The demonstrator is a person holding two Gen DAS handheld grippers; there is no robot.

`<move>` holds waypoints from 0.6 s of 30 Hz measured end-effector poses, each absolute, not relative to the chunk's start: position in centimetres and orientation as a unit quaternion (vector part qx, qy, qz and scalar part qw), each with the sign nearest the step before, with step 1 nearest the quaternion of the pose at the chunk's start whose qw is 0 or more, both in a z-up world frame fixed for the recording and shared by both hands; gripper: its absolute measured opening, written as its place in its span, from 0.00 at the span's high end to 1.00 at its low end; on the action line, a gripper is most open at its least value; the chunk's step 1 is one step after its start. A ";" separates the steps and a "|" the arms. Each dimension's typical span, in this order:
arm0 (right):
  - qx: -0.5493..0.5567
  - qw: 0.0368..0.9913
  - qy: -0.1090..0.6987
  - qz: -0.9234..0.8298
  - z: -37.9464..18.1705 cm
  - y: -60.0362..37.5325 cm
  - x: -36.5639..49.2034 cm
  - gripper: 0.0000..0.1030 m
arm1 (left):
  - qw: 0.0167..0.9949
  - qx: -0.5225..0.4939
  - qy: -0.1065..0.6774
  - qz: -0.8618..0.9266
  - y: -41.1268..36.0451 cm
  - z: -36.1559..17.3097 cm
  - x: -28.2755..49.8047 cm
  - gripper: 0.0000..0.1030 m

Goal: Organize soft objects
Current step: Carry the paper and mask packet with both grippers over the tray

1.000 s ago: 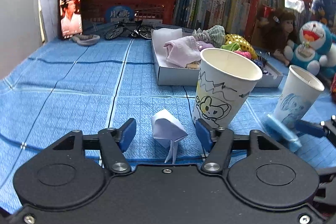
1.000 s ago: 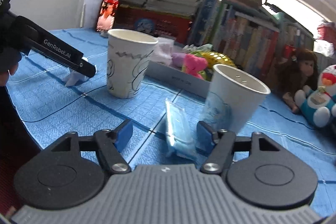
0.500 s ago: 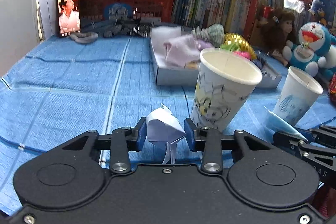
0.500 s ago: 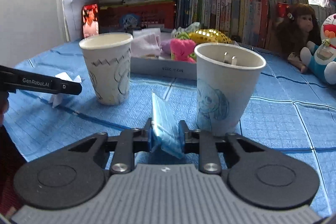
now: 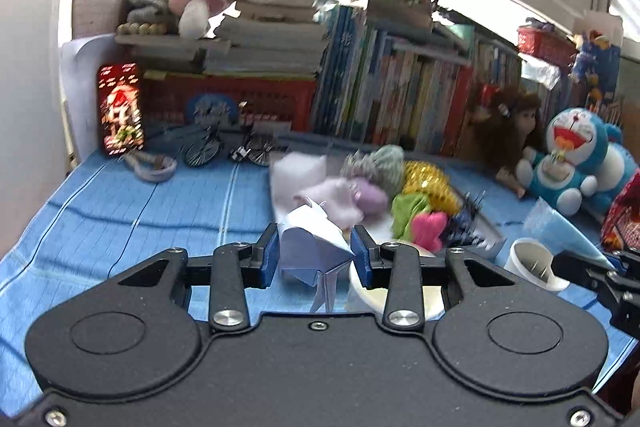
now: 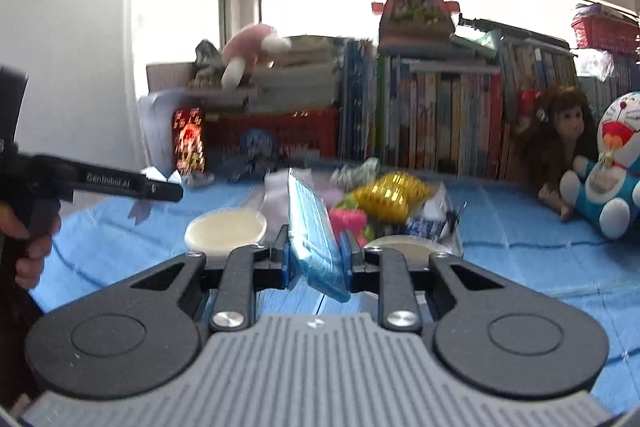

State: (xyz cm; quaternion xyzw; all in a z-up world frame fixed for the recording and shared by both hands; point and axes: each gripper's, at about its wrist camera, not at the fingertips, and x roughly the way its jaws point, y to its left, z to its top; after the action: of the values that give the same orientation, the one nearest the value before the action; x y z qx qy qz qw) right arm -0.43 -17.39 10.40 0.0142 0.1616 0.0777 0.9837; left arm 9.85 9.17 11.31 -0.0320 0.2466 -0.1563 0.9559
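Observation:
My left gripper (image 5: 316,253) is shut on a folded white paper piece (image 5: 310,247), held above the blue cloth, just left of a paper cup's rim (image 5: 394,297). My right gripper (image 6: 316,255) is shut on a blue wrapped packet (image 6: 314,231), lifted between two paper cups (image 6: 226,227) (image 6: 408,249). In the left wrist view the packet (image 5: 556,227) and second cup (image 5: 534,263) show at the right. The left gripper (image 6: 120,183), in a hand, shows at the left of the right wrist view with the white paper (image 6: 154,173) behind it.
A shallow box (image 5: 280,203) of soft items, cloths, a gold bow (image 5: 428,181) and a pink piece (image 5: 430,227), lies behind the cups. Books (image 5: 400,95), a red crate (image 5: 228,99), a doll (image 5: 506,135) and a blue plush (image 5: 572,163) line the back.
Both grippers closed on their pieces, the left on the white paper and the right on the blue packet, then rose off the cloth. The cups now sit lower in both views.

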 end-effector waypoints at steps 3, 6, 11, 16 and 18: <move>0.026 0.984 0.166 0.068 11.4 -18.5 1.1 0.72 | 0.956 -0.021 0.246 -0.158 8.2 12.1 11.1 0.65; 0.035 0.982 0.176 0.059 12.0 -19.4 2.7 0.72 | 0.951 -0.019 0.256 -0.170 7.3 12.4 12.2 0.65; 0.045 0.979 0.194 0.049 12.6 -20.6 5.1 0.72 | 0.945 -0.009 0.272 -0.181 6.0 12.7 14.1 0.65; 0.060 0.973 0.216 0.047 13.0 -21.6 7.1 0.72 | 0.937 -0.007 0.294 -0.190 5.1 12.9 16.1 0.65; 0.069 0.971 0.225 0.045 13.1 -22.0 7.9 0.72 | 0.931 -0.009 0.308 -0.193 4.9 12.9 17.1 0.65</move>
State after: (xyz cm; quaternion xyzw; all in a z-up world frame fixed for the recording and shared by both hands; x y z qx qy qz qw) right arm 7.90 -22.03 13.06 0.0688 0.2253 0.0452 0.9708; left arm 17.11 4.95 12.87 -0.0094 0.3081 -0.1932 0.9315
